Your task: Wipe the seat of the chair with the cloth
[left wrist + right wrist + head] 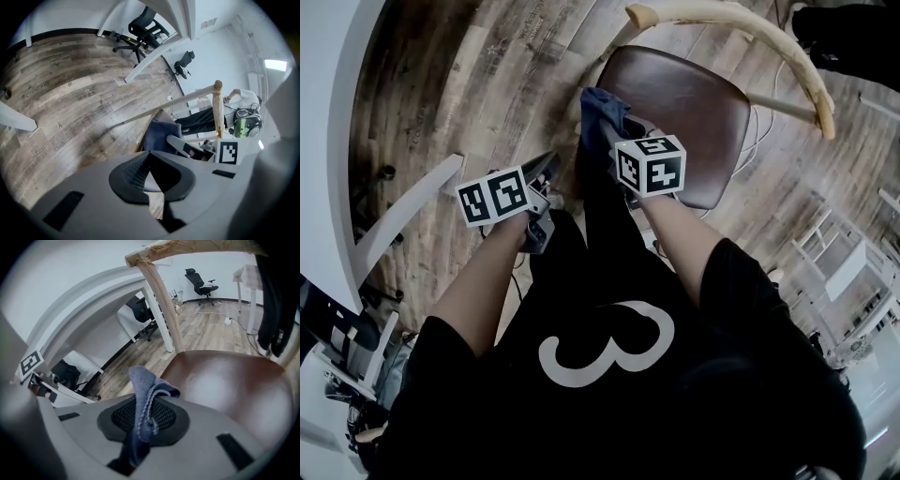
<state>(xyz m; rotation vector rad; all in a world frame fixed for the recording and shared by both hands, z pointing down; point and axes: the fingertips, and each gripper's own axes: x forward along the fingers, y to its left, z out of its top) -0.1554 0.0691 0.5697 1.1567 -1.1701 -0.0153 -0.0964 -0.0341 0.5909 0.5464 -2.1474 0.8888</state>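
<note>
We look down on a weathered wood-plank floor (487,84), where a white table leg (403,211) slants at left and a white rack (853,272) stands at right. Across the room we see a black office chair (143,28), a white cable (228,320) on the boards, and a person (244,97) in a white top.

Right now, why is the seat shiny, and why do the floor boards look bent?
Right gripper view: pale glare lies on the brown seat, and the cloth blurs near the lens. Left gripper view: the wide lens bends the floor boards and leaves black corners. Head view: the seat shows only a faint sheen.
</note>
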